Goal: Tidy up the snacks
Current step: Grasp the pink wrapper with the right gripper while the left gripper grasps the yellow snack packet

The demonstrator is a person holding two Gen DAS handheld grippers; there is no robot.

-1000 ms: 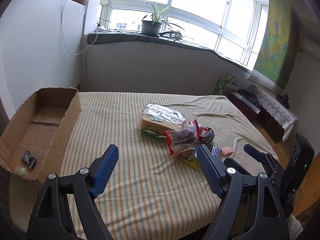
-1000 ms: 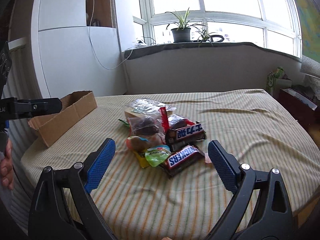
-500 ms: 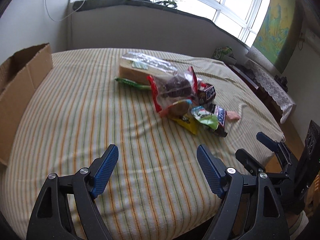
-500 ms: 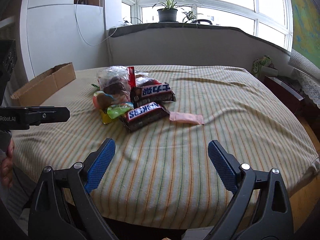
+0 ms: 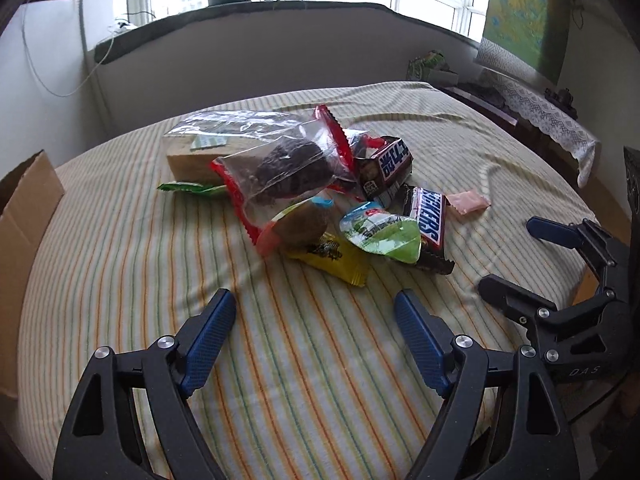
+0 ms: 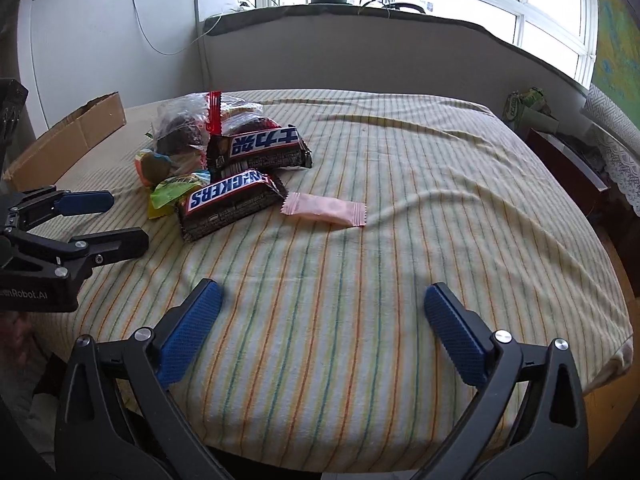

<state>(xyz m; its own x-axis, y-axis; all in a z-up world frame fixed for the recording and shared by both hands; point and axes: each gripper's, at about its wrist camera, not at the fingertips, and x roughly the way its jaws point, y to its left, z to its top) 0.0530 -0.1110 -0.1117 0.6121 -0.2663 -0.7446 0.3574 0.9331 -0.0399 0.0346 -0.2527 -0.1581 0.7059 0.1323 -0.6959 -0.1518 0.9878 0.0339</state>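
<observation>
So we've got the snack pile (image 5: 320,200) sitting on the striped cloth (image 5: 280,360) over the surface, toward its left half as the right camera sees it. Two Snickers bars (image 6: 232,200) lie touching each other, a pink wrapper (image 6: 324,209) just beside them on its own, and the bagged stuff is heaped behind; there's a green and a yellow packet in there too, can't really read them. Cardboard box (image 6: 68,140) is off at the left edge. Left hand-held gripper (image 5: 316,334) hangs released, nothing between its jaws. Right hand-held gripper (image 6: 322,316) is spreading wider, also with nothing in it, near the front edge
</observation>
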